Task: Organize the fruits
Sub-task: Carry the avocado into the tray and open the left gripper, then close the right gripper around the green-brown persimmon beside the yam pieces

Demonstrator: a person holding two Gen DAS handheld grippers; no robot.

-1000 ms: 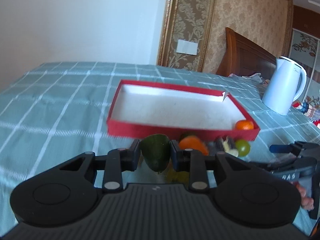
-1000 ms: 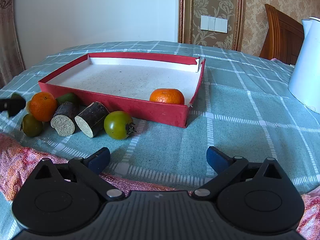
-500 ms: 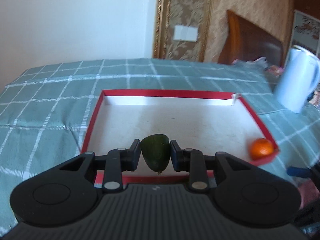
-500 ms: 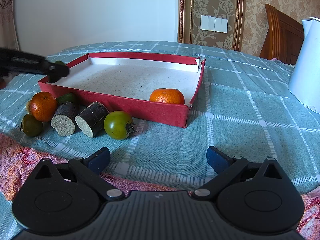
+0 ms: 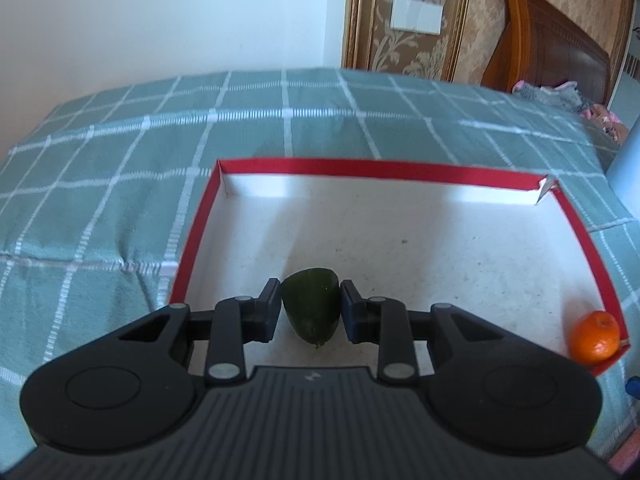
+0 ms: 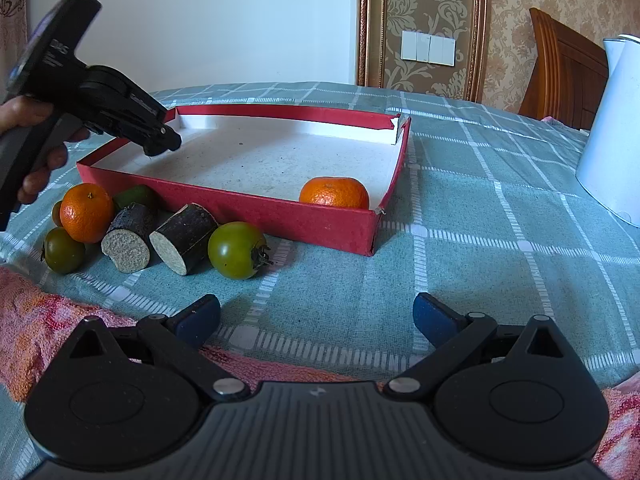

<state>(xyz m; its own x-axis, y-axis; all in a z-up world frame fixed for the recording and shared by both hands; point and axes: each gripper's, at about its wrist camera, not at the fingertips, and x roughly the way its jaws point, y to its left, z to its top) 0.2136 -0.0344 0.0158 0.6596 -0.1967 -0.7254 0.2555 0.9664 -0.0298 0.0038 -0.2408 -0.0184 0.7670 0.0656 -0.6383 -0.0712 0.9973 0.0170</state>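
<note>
The left gripper (image 5: 310, 312) is clamped on a dark green avocado (image 5: 311, 308) and holds it above the near-left part of the red tray (image 5: 192, 248), which rests on the green checked surface (image 5: 100, 184). One orange (image 6: 334, 193) lies in the tray's near-right corner. The right gripper (image 6: 316, 316) is spread wide and empty over the surface, with another orange (image 6: 87, 212), two cut dark cane pieces (image 6: 160, 236) and green tomatoes (image 6: 238, 250) lying just outside the tray's near wall.
</note>
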